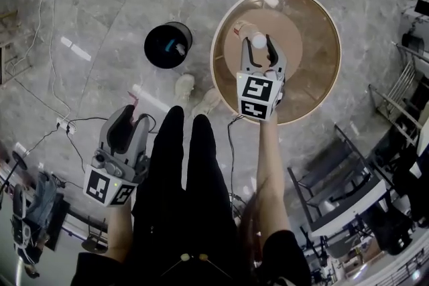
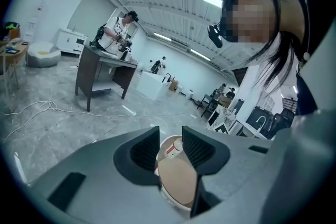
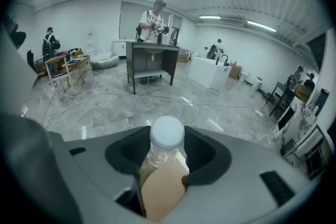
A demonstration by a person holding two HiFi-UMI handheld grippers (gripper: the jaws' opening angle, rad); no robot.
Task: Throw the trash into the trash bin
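Bottle (image 3: 167, 139) — one, clamped in right tool (image 1: 260, 49), one bin (image 1: 157, 50), left tool (image 2: 170, 149) agape

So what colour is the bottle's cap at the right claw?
White; the cap shows best in the right gripper view.

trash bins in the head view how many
1. The black trash bin stands on the floor, left of the round table. More may be out of frame.

Clear bottle (image 3: 167, 139), white cap, upright in right claw (image 3: 167, 150), black round trash bin (image 1: 168, 45) on floor (image 1: 107, 3)
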